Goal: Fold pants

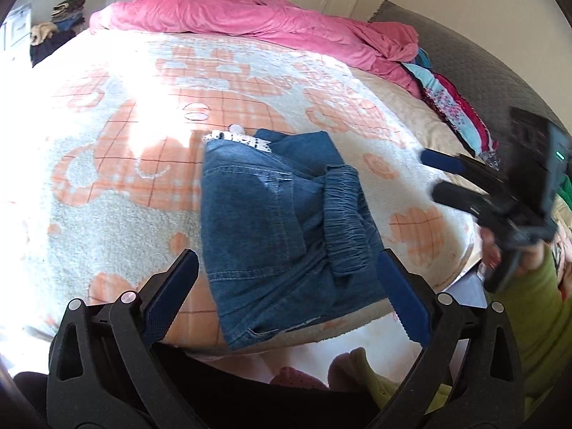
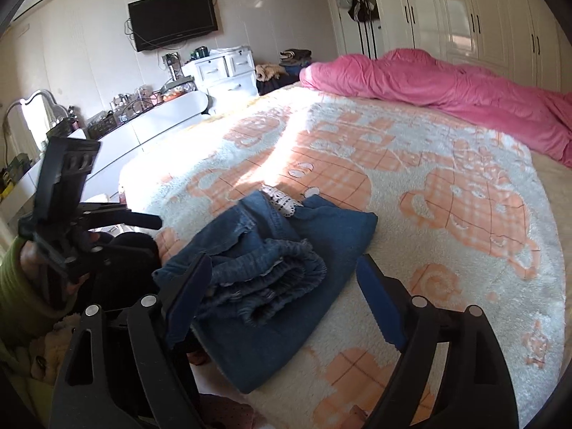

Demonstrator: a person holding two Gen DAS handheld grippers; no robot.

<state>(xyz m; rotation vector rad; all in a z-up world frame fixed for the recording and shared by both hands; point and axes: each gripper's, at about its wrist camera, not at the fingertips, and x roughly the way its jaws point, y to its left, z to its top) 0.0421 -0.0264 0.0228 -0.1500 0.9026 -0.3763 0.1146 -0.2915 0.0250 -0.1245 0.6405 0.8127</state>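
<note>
A folded pair of blue jeans (image 1: 282, 221) lies near the front edge of the bed, the gathered waistband on top (image 2: 271, 275). My left gripper (image 1: 289, 282) hovers over the near end of the jeans, jaws wide apart, pads clear of the cloth. In the right wrist view it shows at the left (image 2: 152, 234), also open. My right gripper (image 2: 286, 289) stands open above the jeans from the other side, its left finger (image 2: 189, 296) in front of the denim edge. From the left wrist view it appears at the right (image 1: 430, 175), held by a hand in a green sleeve.
A fleecy white and orange blanket (image 1: 107, 143) covers the bed. A pink duvet (image 2: 447, 85) is bunched along the far side. Colourful clothes (image 1: 450, 107) lie by the grey headboard. A white dresser (image 2: 221, 68) and long white cabinet (image 2: 153, 125) stand beyond the bed.
</note>
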